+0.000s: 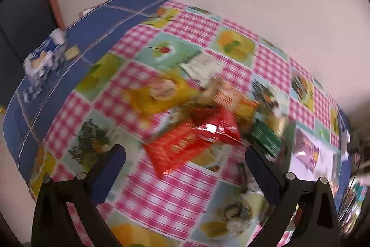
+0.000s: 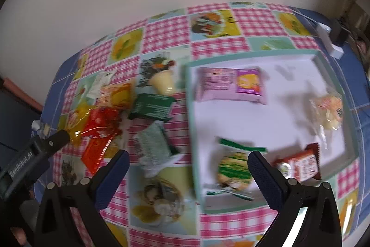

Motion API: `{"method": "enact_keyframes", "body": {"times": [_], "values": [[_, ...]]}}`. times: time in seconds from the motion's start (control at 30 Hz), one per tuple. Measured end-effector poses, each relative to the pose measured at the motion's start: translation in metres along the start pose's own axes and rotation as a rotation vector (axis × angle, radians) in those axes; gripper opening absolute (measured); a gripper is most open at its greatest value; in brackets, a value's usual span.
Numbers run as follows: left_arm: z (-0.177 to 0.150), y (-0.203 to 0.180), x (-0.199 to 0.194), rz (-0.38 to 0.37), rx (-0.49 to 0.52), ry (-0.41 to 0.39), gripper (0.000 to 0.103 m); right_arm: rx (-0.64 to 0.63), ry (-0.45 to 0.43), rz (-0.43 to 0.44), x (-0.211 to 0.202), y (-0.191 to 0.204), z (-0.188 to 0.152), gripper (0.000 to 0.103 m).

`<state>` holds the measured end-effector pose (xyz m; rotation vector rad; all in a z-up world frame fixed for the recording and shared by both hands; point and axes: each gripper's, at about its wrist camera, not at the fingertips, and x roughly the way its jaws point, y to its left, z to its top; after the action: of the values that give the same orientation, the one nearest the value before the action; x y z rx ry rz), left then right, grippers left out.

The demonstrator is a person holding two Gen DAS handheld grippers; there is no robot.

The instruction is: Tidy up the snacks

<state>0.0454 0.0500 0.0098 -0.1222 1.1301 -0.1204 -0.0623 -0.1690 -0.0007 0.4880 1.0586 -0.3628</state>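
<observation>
My left gripper [image 1: 185,154] is open and empty above a red snack packet [image 1: 185,145]; its body also shows at the left of the right wrist view [image 2: 34,154]. A pile of snacks lies beyond: a yellow bag [image 1: 152,92], an orange packet [image 1: 231,96], a dark green packet [image 1: 266,138]. My right gripper [image 2: 188,161] is open and empty above the left rim of a white tray [image 2: 192,122]. In the tray lie a pink packet [image 2: 229,85], a green-striped snack [image 2: 233,168], a red-and-white packet [image 2: 300,166] and a clear bag [image 2: 330,108]. A pale green packet [image 2: 155,145] lies left of the tray.
The table has a pink-checked fruit-print cloth [image 1: 161,191] over a blue cloth [image 1: 46,89]. A blue-and-white packet [image 1: 45,57] sits at the far left. A yellow cup [image 2: 163,82] stands behind the pile. A white wall lies behind. White and dark objects [image 2: 333,38] sit at the table's far right.
</observation>
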Motion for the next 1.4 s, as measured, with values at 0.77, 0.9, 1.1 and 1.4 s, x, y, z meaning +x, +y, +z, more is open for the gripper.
{"method": "enact_keyframes", "body": {"times": [0.77, 0.9, 1.1, 1.4], "values": [[0.008, 0.022, 0.068, 0.077, 0.109, 0.161, 0.103, -0.165, 0.041, 0.063, 0.071, 0.053, -0.003, 0.103], [0.007, 0.016, 0.081, 0.061, 0.142, 0.194, 0.103, -0.132, 0.053, 0.094, 0.078, 0.048, -0.003, 0.103], [0.004, 0.003, 0.098, 0.08, 0.211, 0.21, 0.103, -0.141, 0.052, 0.099, 0.08, 0.05, -0.005, 0.102], [-0.003, -0.006, 0.124, 0.067, 0.231, 0.23, 0.102, -0.192, 0.052, 0.071, 0.083, 0.055, -0.009, 0.1]]}}
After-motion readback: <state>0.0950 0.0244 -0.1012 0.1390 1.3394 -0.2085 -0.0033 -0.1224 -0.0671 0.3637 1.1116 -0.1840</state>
